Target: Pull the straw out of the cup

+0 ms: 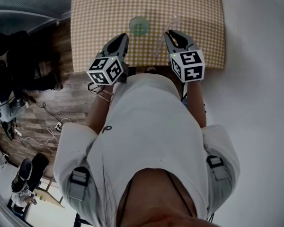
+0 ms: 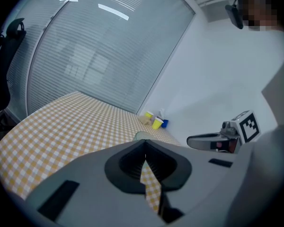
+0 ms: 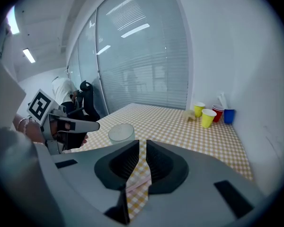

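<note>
Extraction apparently done: right hand-held gripper (image 3: 142,144), jaws narrowed onto pale translucent drinking straw (image 3: 135,184), holds it clear of frosted greenish plastic cup (image 1: 139,26) on checked table (image 1: 199,13); left hand-held gripper (image 2: 145,145) closed, empty.

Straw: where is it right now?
The straw is out of the cup, pinched crosswise in the right gripper. In the head view it is just right of the cup, over the checked tablecloth.
</note>
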A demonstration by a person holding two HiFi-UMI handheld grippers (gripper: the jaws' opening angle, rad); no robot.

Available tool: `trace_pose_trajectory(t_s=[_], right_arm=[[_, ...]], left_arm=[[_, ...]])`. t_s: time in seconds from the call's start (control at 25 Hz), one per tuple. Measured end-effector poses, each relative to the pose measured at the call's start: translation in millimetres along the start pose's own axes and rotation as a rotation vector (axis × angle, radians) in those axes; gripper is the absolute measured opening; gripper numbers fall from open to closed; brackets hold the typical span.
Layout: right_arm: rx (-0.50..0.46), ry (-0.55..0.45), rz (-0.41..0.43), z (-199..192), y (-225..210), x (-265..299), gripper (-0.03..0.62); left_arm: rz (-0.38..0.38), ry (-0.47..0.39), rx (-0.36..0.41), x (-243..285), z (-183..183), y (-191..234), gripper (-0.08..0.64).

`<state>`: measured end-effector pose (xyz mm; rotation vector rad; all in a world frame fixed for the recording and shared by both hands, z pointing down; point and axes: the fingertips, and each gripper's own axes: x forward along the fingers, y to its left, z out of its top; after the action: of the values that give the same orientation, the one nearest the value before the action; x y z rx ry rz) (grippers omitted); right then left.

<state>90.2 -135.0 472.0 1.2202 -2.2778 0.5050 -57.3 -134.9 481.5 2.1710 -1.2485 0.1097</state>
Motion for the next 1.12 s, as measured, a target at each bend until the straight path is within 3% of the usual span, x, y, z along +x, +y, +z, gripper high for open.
trace_pose_trajectory(t_s=[0.28,0.44,1.12], right_arm=[[0.057,-0.105,-0.083,3,7,-20,0.046],[0.068,-0.111,-0.112,-5,11,-25,0.032],[0.044,-0.08,-0.034,-32,38,-20,0.031]], left_arm=[[-0.035,-0.013,0.011,-5,0,-28,0.008],[-0.049,-0.014,0.022,-8,-5,-43,0.008],[-0.022,-0.018,0.024,-18,-27,-50,0.008]])
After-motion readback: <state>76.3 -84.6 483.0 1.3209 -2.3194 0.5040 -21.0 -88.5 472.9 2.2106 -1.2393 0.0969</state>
